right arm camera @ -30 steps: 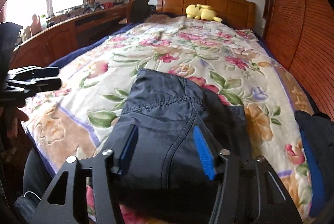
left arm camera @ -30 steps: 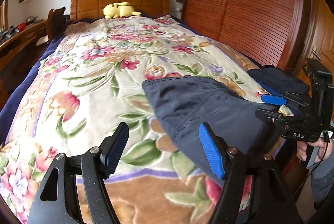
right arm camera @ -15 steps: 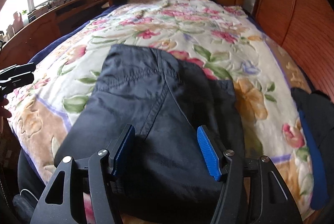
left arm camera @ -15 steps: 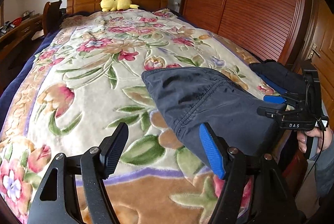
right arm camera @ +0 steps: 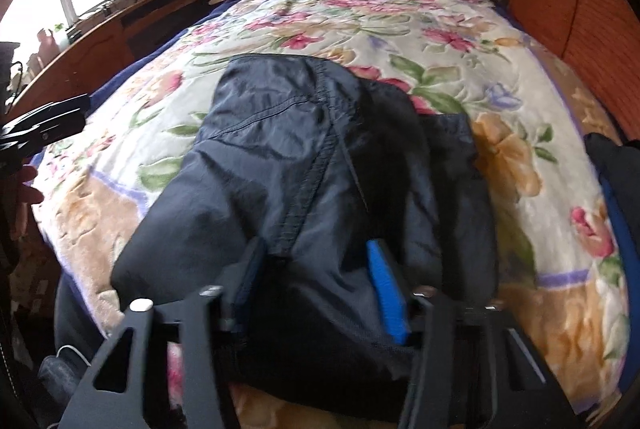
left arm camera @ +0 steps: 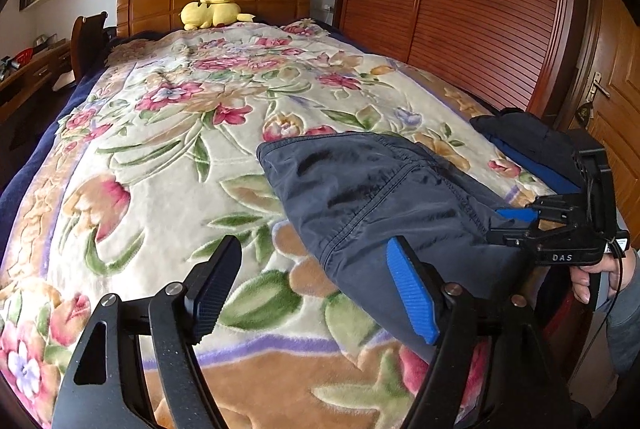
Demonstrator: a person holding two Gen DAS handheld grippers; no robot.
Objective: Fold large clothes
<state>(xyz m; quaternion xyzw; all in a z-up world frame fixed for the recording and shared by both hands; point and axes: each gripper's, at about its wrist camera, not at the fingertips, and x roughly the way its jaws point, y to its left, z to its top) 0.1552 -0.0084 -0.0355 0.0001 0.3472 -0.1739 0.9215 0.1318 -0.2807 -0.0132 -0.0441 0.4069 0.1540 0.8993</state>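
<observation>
A dark navy garment [left arm camera: 372, 197] lies folded on the floral bedspread [left arm camera: 168, 133], its near part hanging over the foot of the bed. It fills the middle of the right wrist view [right arm camera: 312, 165]. My left gripper [left arm camera: 316, 289] is open and empty, hovering over the bedspread just left of the garment's edge. My right gripper [right arm camera: 316, 269] is open with its fingers pressed down into the garment's near end. The right gripper also shows in the left wrist view [left arm camera: 556, 229], at the garment's right side.
A second dark folded garment with a blue stripe [left arm camera: 528, 145] lies at the bed's right corner. A yellow plush toy [left arm camera: 212, 13] sits by the headboard. A wooden wardrobe [left arm camera: 472, 1] stands right of the bed, a desk [right arm camera: 120, 17] to the left.
My right gripper has moved down and forward onto the garment's near end, and its jaws have narrowed a little. My left gripper has stayed open beside the garment, shifting slightly.
</observation>
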